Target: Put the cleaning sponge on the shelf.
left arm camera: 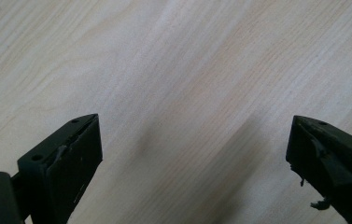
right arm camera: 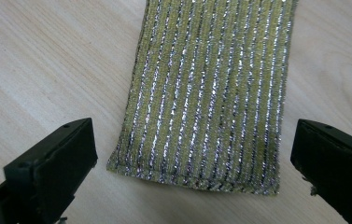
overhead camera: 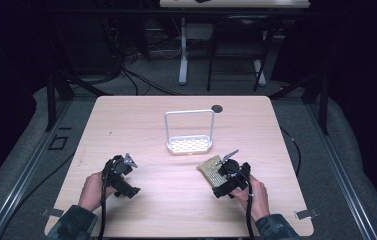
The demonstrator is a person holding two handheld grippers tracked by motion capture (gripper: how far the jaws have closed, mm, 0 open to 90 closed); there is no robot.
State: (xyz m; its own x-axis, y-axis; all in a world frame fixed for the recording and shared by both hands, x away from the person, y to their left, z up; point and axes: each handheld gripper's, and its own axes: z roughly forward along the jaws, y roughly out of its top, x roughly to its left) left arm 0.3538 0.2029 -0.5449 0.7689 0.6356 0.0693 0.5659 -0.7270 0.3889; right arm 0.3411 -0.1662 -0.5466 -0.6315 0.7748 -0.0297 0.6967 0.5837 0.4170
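Right claw (right arm camera: 194, 154) spread wide, jaws flanking the near end of the sponge (right arm camera: 211, 93), one each side, neither touching it! The sponge, yellow-green with silver stripes, lies flat on the table (overhead camera: 146, 125), just in front of the white rack (overhead camera: 189, 144), on its right-hand side. Over on the left side of the rack, well apart from it, the left claw (left arm camera: 194, 149) hangs spread wide too, bare wood between its jaws.
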